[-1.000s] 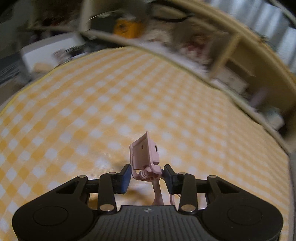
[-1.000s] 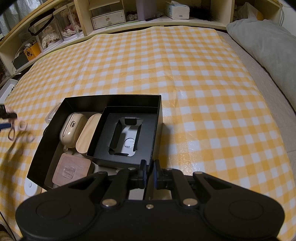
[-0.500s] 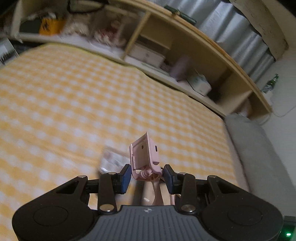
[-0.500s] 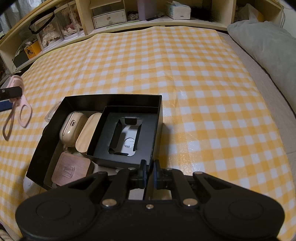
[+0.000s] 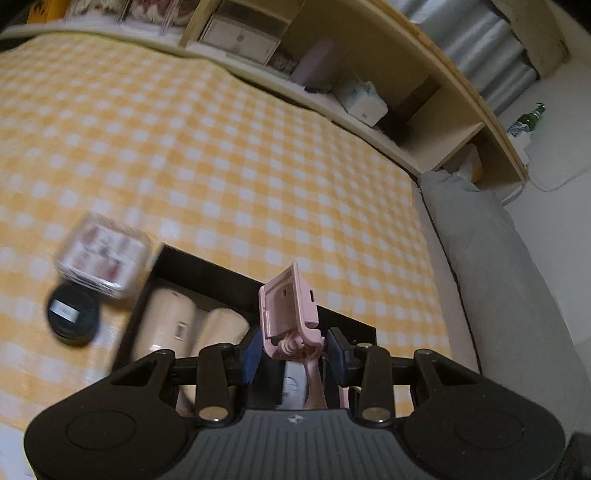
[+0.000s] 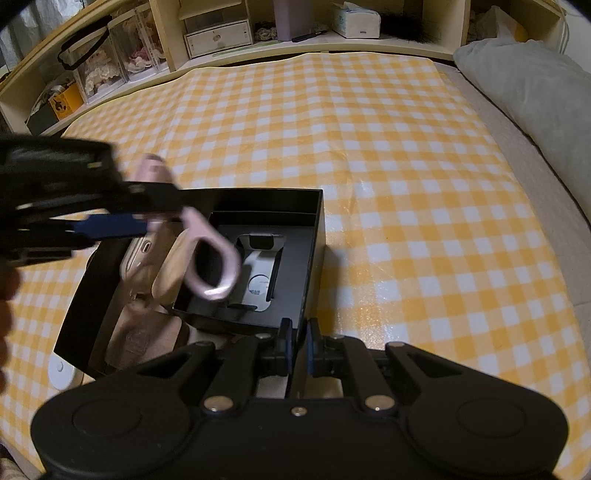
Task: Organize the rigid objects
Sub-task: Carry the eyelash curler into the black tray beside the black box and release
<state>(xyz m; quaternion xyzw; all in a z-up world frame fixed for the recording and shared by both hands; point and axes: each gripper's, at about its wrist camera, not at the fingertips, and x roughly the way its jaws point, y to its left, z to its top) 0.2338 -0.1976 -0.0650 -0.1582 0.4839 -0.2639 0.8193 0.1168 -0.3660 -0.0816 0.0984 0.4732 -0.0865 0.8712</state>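
Right wrist view: right gripper (image 6: 298, 347) sits nearest, jaws closed on the near wall of the box (image 6: 258, 194), pinning it on the checked cloth (image 6: 406, 184).
Left gripper state: left gripper (image 5: 293, 354) is clamped on the pink holder (image 5: 290, 306), pads pressing its ball joint from both sides.
Holder position: carried in the air over the box, above the cases, with its looped handle (image 6: 212, 258) hanging below the left gripper.
Holder handling: judged light, stiff moulded plastic, smooth enough to swivel in the pads. The joint is a narrow hold, so the cradle may tip. A grip on the flat cradle sides would likely be steadier.
Holder shape: rectangular open cradle with a round hole, thin neck, looped handle.
Box: matte black card, straight thin walls, open top. It will probably slide on the glossy cloth unless held.
Inside box: just beyond the right gripper, a black insert (image 6: 255, 266) with a cut-out. To its left, rounded beige cases (image 6: 147, 258), smooth and hard-looking.
Beyond left gripper, to its left: a clear packet (image 5: 103, 258) and a round black tin (image 5: 72, 317) on the cloth, blurred.
Farthest: wooden shelves (image 6: 221, 33) and a grey pillow (image 6: 528, 85).
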